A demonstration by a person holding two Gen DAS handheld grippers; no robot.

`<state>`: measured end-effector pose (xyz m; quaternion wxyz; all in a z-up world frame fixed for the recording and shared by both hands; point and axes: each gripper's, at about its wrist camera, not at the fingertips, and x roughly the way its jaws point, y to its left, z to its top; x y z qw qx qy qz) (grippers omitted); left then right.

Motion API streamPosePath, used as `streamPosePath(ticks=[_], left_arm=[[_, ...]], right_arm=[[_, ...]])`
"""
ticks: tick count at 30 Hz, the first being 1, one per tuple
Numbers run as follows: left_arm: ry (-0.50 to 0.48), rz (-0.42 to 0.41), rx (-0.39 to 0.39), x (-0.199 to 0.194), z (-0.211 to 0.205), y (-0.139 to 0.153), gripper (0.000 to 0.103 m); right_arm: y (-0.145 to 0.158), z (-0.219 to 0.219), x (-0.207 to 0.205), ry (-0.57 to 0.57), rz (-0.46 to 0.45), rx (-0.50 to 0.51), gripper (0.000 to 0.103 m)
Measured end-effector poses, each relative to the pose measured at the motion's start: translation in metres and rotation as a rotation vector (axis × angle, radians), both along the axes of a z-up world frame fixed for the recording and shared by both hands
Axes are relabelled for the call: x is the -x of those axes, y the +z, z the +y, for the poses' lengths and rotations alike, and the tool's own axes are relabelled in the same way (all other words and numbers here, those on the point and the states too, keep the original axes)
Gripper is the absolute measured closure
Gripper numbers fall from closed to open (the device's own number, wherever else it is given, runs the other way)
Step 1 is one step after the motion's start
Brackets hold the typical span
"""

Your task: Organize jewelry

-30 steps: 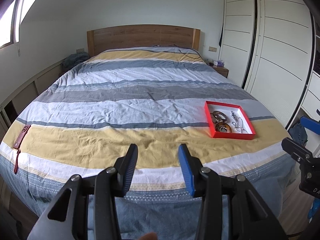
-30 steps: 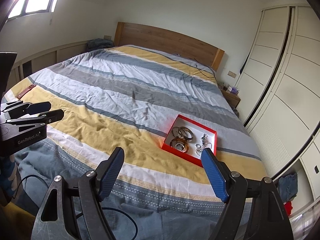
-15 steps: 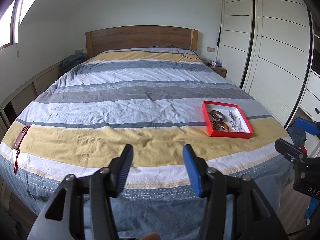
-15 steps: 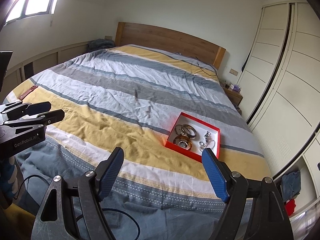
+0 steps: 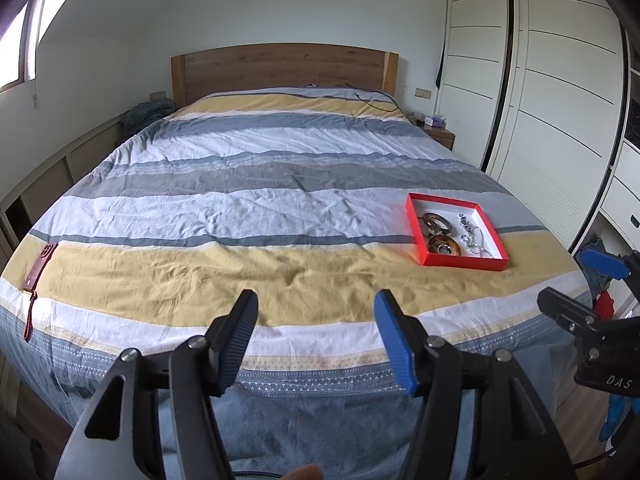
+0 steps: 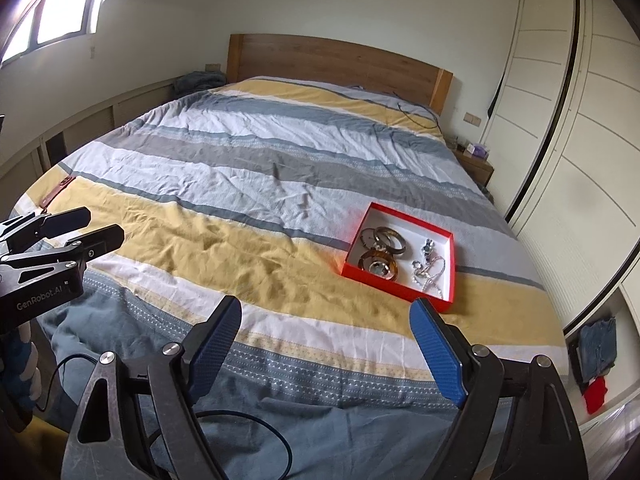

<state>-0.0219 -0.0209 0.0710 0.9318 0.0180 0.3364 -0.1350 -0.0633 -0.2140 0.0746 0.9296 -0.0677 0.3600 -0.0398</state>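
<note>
The shallow red cardboard tray (image 6: 451, 265) is lying on the striped duvet (image 6: 256, 184) near the bed's right foot corner, its long axis running toward the wooden headboard (image 6: 336, 60), holding brown bangles (image 6: 378, 266) and silver chains (image 6: 430, 270). Both the left gripper (image 5: 314, 334) and right gripper (image 6: 326, 346) are hovering empty with jaws apart, above the foot edge.

Soft window daylight, fisheye-warped edges

Where things lie on our bed

We find the tray (image 6: 451, 264) toward the bed's (image 6: 248, 184) right foot, bracelets (image 6: 380, 252) in its left half, chains (image 6: 429, 270) right; a strap (image 5: 38, 268) lies at the left edge.
</note>
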Motion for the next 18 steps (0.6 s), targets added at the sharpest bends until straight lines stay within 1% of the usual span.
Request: streamPosePath(ticks=[1,3,7,18], left_arm=[[0.0,0.003,0.002,-0.001,0.0,-0.001,0.045],[-0.001,0.008,0.004,-0.003,-0.001,-0.003,0.045],[-0.009,0.023,0.008,-0.006,-0.003,-0.009,0.045],[-0.013,0.058,0.011,-0.016,-0.004,-0.024,0.045]], right_arm=[[-0.002,0.0,-0.001,0.0,0.004,-0.006,0.01],[-0.005,-0.001,-0.002,0.0,0.01,-0.015,0.005],[-0.01,-0.003,-0.005,-0.005,0.027,-0.035,0.0],[-0.023,-0.008,-0.014,-0.021,0.056,-0.058,0.0]])
